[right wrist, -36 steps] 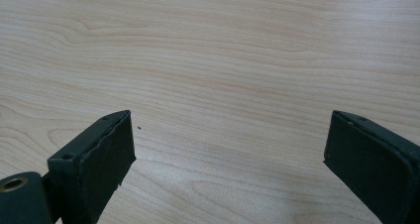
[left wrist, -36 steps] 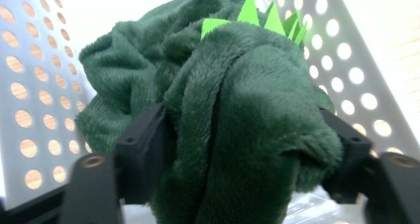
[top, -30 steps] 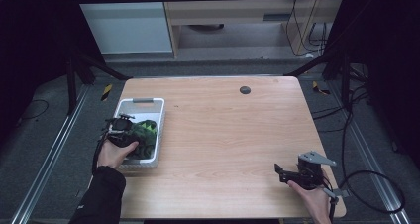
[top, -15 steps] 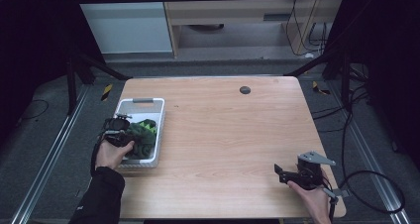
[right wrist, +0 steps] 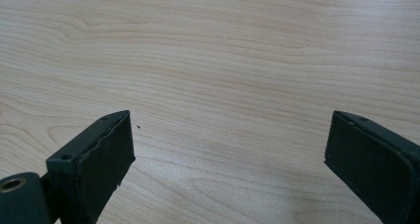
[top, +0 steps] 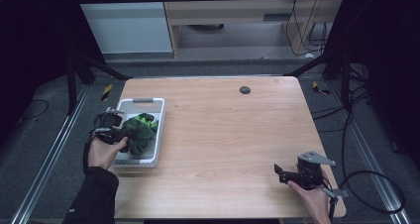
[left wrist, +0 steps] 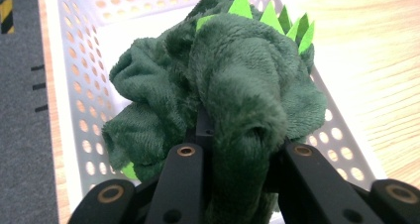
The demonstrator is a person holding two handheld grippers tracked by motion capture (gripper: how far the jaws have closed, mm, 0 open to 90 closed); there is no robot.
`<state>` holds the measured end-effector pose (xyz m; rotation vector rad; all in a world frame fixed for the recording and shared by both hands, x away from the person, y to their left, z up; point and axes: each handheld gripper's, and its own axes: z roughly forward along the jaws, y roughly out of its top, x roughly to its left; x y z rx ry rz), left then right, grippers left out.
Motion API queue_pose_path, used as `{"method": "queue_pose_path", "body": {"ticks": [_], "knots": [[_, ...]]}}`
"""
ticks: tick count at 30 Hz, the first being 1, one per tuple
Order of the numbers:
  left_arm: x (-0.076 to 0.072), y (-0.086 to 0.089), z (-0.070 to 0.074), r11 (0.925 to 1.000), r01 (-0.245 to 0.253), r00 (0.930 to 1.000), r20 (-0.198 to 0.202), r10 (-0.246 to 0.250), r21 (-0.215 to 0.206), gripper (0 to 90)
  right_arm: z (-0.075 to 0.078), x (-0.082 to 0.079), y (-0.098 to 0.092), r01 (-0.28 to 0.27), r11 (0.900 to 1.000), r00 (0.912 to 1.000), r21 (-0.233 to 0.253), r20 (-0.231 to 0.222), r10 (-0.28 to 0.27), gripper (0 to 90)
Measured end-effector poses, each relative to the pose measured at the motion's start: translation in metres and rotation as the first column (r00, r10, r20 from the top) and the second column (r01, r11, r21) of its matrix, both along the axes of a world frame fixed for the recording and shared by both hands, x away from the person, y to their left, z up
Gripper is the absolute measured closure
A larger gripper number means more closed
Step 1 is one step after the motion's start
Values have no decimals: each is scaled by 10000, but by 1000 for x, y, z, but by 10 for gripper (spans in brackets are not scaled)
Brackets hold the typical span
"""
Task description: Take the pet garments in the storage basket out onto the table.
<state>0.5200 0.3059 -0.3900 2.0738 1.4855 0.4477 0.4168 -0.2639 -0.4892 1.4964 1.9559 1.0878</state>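
We see the left gripper [left wrist: 233, 154] clamped on the green plush toy [left wrist: 233, 80] inside the white basket [top: 148, 102]; the right gripper [right wrist: 230, 149], well apart from the basket, gapes wide.

in the left gripper view, the left gripper [left wrist: 241, 149] had its jaw tips buried in the dark green plush toy [left wrist: 233, 85], so the pads could not be seen, and the bases were cut off by the bottom edge. the toy hid most of the white basket [left wrist: 74, 85] floor. in the high view, the small dark round mark [top: 244, 89] on the table [top: 237, 135] was too small to identify, perhaps a hole. the right gripper [right wrist: 230, 149] jaws were cut by the bottom and right edges.
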Motion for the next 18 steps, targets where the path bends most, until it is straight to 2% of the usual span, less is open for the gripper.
{"method": "queue_pose_path", "body": {"ticks": [4,11,17,18], "knots": [[-5,4,13,9999,131,9994,321,-128,-99,770,0,0,0,-3,10000,10000,-12,5,3,51],[-8,7,26,9995,280,9981,555,-273,-118,771,0,0,0,-10,10000,10000,-35,19,10,51],[-13,7,39,9984,571,9950,825,-566,-35,770,0,0,0,2,10000,10000,32,8,-2,50],[-15,5,44,9972,746,9932,894,-745,21,770,0,0,0,-14,10000,10000,15,26,14,50]]}}
